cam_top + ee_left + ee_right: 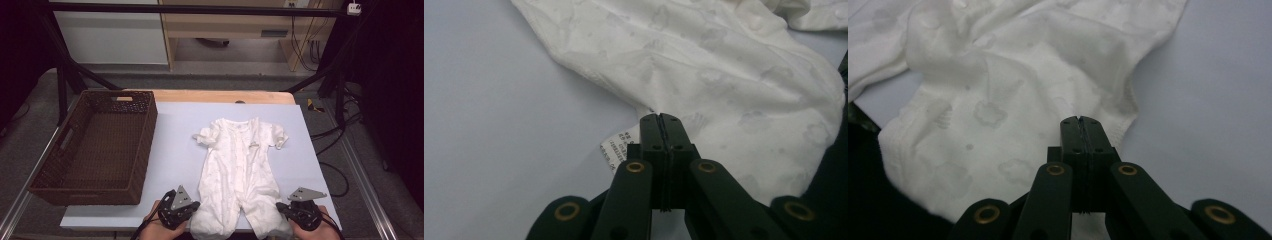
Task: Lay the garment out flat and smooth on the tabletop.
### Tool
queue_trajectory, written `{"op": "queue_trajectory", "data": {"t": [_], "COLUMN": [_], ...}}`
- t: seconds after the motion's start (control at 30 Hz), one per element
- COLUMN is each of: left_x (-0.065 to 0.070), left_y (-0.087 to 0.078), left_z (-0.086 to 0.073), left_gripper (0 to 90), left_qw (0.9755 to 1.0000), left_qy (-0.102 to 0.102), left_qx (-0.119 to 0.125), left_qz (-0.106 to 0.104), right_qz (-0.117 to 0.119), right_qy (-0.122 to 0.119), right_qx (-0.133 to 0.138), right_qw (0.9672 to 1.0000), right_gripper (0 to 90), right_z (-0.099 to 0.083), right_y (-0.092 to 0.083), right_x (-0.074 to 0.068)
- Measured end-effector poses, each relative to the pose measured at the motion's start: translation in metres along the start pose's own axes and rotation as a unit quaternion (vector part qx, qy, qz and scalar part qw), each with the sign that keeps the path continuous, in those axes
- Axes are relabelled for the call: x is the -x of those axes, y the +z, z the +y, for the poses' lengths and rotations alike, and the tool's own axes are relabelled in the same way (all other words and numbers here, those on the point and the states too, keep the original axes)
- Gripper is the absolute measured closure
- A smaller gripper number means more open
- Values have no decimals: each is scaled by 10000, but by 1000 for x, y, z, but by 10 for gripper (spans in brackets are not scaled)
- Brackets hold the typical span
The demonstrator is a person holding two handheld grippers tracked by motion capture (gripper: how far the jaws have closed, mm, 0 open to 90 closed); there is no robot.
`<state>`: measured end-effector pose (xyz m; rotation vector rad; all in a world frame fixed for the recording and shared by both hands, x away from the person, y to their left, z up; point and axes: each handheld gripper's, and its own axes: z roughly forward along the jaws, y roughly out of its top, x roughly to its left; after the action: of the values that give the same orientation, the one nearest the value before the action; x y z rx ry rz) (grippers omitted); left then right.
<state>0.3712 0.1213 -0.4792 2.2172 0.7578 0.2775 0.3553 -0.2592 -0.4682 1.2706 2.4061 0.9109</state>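
Observation:
A white baby romper (237, 165) lies flat on the pale blue mat (172, 150), sleeves at the far end and legs toward me. My left gripper (194, 206) is at the outer edge of the romper's left leg. In the left gripper view its jaws (661, 117) are closed tight on the cloth edge (724, 75), beside a small white care label (616, 147). My right gripper (281, 207) is at the right leg's outer edge. In the right gripper view its jaws (1082, 120) are closed on the hem of the patterned cloth (998, 105).
A dark brown wicker basket (145, 145) with nothing in it stands on the left side of the table, its long side next to the mat. The mat's near edge runs just under my hands. Black frame posts and cables stand beyond the table.

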Motion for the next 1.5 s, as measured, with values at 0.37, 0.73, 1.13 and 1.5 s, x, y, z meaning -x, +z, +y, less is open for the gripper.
{"op": "queue_trajectory", "data": {"t": [0.37,0.73,1.13,1.5], "left_x": [7,9,-18,-19], "left_y": [-21,-18,11,22], "left_z": [-17,-14,13,15], "left_gripper": [900,740,615,897], "left_qw": [9998,9994,9968,9983], "left_qy": [-5,-68,-263,-154], "left_qx": [-129,171,216,187], "left_qz": [-120,303,728,539], "right_qz": [38,173,390,256], "right_qy": [-273,-361,-538,-745], "right_qx": [-152,428,538,303], "right_qw": [9995,9983,9963,9964], "right_gripper": [900,650,548,760], "right_z": [-15,23,52,51], "right_y": [-22,-1,42,52], "right_x": [-12,-34,-73,-82]}}
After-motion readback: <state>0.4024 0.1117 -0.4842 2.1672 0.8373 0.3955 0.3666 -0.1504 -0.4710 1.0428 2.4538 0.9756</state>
